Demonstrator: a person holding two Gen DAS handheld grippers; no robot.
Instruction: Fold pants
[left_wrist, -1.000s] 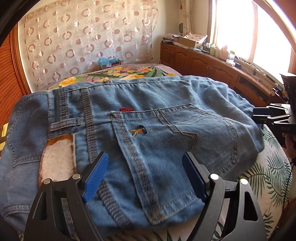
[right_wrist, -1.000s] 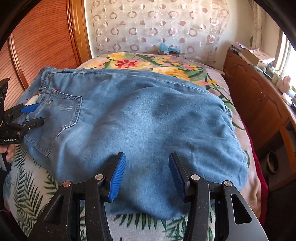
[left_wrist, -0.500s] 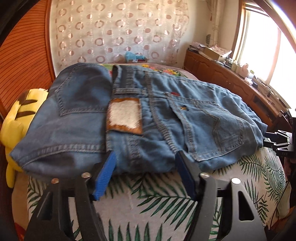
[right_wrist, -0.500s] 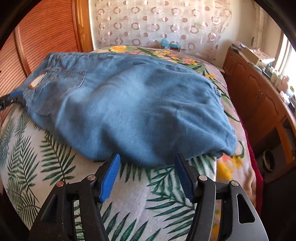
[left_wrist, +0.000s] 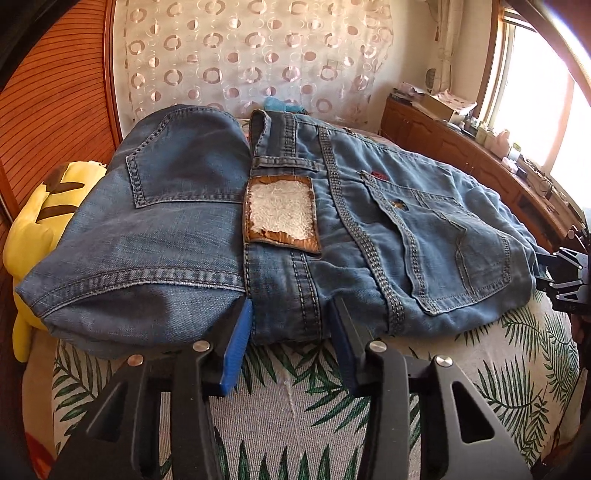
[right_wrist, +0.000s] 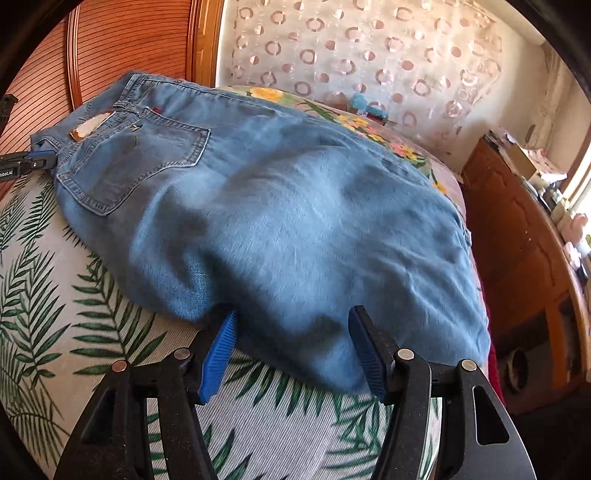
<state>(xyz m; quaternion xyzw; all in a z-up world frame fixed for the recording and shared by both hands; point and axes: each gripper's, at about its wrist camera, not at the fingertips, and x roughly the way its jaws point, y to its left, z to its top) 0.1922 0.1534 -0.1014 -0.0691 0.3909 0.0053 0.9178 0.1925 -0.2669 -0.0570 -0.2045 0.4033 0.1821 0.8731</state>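
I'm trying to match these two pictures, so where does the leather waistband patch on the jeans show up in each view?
Left wrist view: patch sits centre frame, just above the left gripper.
Right wrist view: patch is small, upper left, near the wooden panel.
Shared landmark: the red tag on the back pocket, right of the patch in both.

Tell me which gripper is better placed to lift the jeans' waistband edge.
Left. The left gripper straddles the near edge of the jeans below the waistband patch, jaws just closing; the right gripper sits at the leg end.
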